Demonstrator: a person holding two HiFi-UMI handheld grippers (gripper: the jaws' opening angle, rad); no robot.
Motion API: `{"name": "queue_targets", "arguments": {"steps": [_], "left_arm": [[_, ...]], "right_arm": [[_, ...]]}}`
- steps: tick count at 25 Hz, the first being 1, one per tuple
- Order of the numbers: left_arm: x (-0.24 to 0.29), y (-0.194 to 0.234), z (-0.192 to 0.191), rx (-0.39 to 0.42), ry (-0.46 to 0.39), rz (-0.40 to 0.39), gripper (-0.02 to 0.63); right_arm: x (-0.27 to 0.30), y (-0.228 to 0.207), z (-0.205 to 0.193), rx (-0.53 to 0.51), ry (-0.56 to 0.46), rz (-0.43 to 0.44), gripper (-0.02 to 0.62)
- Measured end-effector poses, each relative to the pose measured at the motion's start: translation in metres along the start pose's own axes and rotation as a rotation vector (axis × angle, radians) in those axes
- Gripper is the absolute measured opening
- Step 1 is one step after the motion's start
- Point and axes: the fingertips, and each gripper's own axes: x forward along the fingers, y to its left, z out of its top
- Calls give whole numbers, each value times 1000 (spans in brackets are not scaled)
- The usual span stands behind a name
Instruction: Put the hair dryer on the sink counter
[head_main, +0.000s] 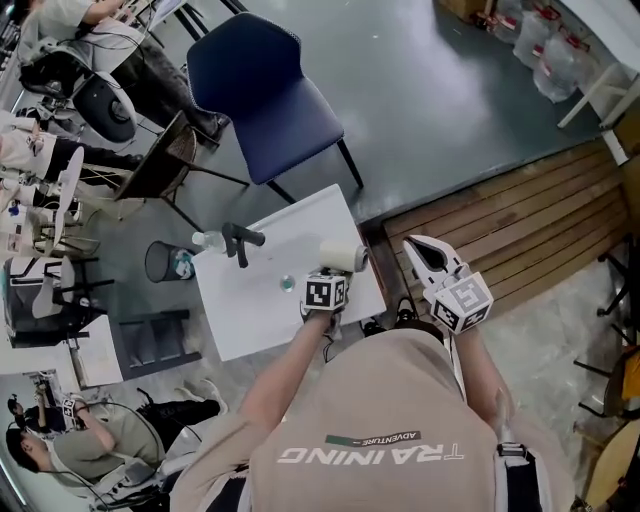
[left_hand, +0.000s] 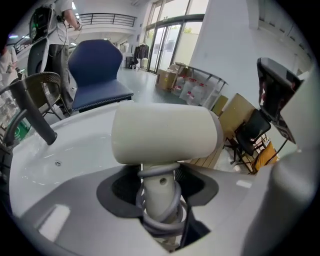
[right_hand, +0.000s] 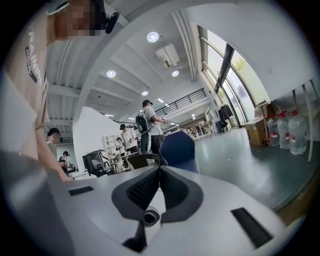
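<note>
Hair dryer (left_hand: 165, 135), smooth cream cylinder, clamped in left gripper (left_hand: 159, 189).

Right tongs (right_hand: 159, 170) pressed together, empty, before a blue chair (right_hand: 178, 146).

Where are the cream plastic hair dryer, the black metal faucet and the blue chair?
Cream plastic hair dryer (left_hand: 165, 132), left gripper view, barrel.
Black metal faucet (head_main: 245, 237), head view, upper bar.
Blue chair (head_main: 285, 125), head view, seat.

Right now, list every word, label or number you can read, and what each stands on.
"TRAINING": upside down across the back of the person's shirt.
"ADVENTURE": small, upside down, on the same shirt.
The square markers on the cubes: patterns only, no words.
</note>
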Motion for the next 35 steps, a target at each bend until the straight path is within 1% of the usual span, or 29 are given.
{"name": "queue_targets", "arguments": {"steps": [3,8,15,19,22,25,27,29,31,33,35], "left_arm": [[10,1,-1,27,33,1,215],[21,0,-4,36,79,-9,215],[33,6,-13,33,145,7,216],[37,6,-17,62,171,16,216],[38,3,-16,81,168,22,218],[43,4,-13,101,156,46,219],[48,4,-17,94,159,48,219],[52,0,-22,85,165,33,219],[50,0,-17,88,142,35,220],[45,6,-6,106,102,55,230],[41,9,-7,102,101,47,270]], "right_arm": [[-1,-4,0,-1,6,-16,7],[0,-4,-3,-10,28,-11,6],[3,0,1,-58,47,-9,8],[3,1,1,-66,59,-7,7],[3,2,-2,-66,70,-4,8],[5,2,-4,-61,76,-1,7],[8,4,-5,-62,79,7,7],[11,7,-6,-67,81,19,8],[14,9,-6,-73,83,29,8],[18,13,-5,-78,86,38,6],[21,18,-4,-83,90,45,7]]}}
